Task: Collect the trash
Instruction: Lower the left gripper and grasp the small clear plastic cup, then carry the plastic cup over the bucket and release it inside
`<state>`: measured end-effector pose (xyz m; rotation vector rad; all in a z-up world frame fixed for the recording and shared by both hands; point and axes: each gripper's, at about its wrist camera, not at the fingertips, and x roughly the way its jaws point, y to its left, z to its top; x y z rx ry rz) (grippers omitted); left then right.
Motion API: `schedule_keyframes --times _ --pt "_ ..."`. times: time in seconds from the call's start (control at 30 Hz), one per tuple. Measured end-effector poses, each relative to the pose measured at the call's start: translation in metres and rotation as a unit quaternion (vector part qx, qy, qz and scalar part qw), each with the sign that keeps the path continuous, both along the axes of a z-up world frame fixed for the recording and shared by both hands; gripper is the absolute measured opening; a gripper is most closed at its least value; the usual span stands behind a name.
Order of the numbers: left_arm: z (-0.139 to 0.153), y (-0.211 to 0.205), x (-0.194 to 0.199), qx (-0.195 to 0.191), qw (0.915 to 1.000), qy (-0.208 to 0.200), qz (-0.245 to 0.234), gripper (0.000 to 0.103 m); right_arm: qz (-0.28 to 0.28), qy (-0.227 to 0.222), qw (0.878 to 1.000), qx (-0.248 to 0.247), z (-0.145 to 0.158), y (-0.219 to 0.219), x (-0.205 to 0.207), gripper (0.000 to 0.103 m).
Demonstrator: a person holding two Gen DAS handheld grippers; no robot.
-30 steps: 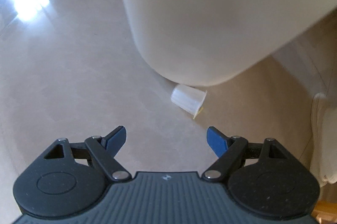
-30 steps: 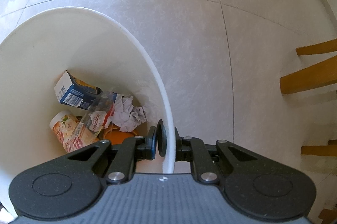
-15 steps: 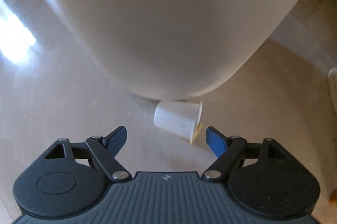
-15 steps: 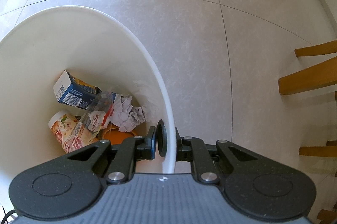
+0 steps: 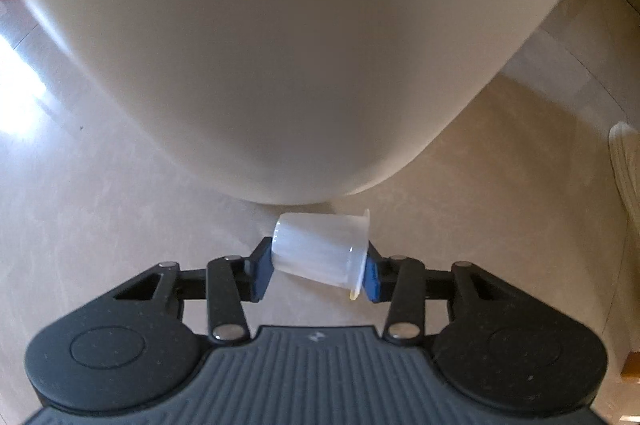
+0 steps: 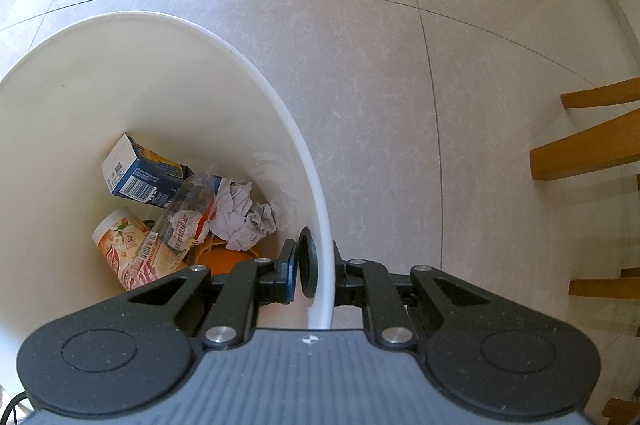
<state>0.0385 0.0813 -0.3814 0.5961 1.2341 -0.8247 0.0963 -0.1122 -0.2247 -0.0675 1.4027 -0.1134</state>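
A small translucent plastic cup (image 5: pixel 320 249) lies on its side on the tiled floor, right below the outer wall of the white trash bin (image 5: pixel 300 45). My left gripper (image 5: pixel 316 275) is shut on the cup, one blue pad at its base and one at its rim. In the right wrist view my right gripper (image 6: pixel 314 277) is shut on the bin's rim (image 6: pixel 324 257), one finger inside and one outside. Down in the bin lie a blue carton (image 6: pixel 140 173), a crushed clear bottle (image 6: pixel 186 221), crumpled paper (image 6: pixel 244 217), a printed cup (image 6: pixel 128 249) and something orange (image 6: pixel 228 259).
Beige floor tiles (image 6: pixel 400 65) spread around the bin. Wooden chair legs (image 6: pixel 588 145) stand at the right in the right wrist view. A white ribbed sock or slipper (image 5: pixel 626 169) shows at the right edge of the left wrist view.
My left gripper moved forward to the cup and its fingers went from wide open to shut on it. The right gripper stayed clamped on the bin rim.
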Motion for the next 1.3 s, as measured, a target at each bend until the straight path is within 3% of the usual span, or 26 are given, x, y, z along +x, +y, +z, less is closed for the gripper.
schedule_keyframes --times 0.27,0.47,0.73,1.0,1.23,1.3 --pt "0.020 0.010 0.012 0.020 0.9996 0.012 0.016 0.043 0.000 -0.001 1.000 -0.002 0.000 0.001 -0.001 0.016" --pt "0.057 0.026 0.027 0.040 0.9986 -0.006 0.035 0.043 -0.001 -0.001 1.000 0.000 0.000 -0.001 -0.001 0.016" --pt "0.133 0.042 0.048 0.075 0.9957 -0.040 0.036 0.043 -0.004 0.001 1.000 0.002 0.000 -0.001 0.000 0.016" --pt "0.222 0.017 0.047 0.095 0.9937 -0.060 -0.003 0.043 -0.007 0.002 1.000 0.009 0.001 -0.004 0.001 0.016" --pt "0.297 -0.005 0.072 0.073 0.9958 -0.049 0.022 0.043 -0.008 0.001 1.000 0.013 0.003 -0.007 0.001 0.016" --pt "0.305 -0.016 0.074 0.056 0.9968 -0.051 0.028 0.043 -0.001 0.001 1.000 0.014 0.003 -0.007 0.000 0.016"
